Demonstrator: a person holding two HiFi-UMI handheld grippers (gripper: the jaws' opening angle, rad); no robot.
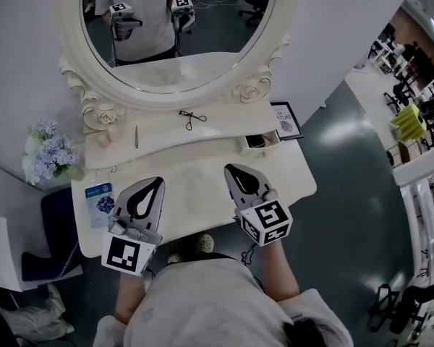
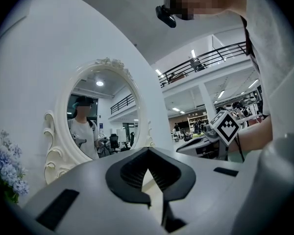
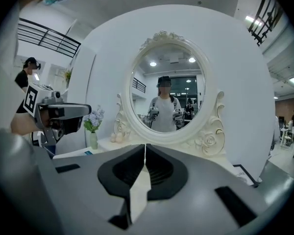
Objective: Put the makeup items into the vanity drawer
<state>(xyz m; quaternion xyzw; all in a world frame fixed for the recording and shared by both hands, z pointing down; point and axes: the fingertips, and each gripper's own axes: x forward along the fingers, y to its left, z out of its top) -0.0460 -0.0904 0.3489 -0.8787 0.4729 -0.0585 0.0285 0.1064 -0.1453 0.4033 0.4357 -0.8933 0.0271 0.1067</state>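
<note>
A white vanity stands under an oval mirror. On its raised shelf lie a black eyelash curler, a thin pencil-like stick and small round items. At the shelf's right end a small drawer stands open, with something dark inside. A blue packet lies at the tabletop's left edge. My left gripper and right gripper hover side by side over the tabletop's front, both shut and holding nothing. Each gripper view shows closed jaws facing the mirror.
A vase of pale blue flowers stands at the far left of the shelf. A framed picture leans by the wall at the right. A dark stool stands left of the vanity. The person's slippers show under the front edge.
</note>
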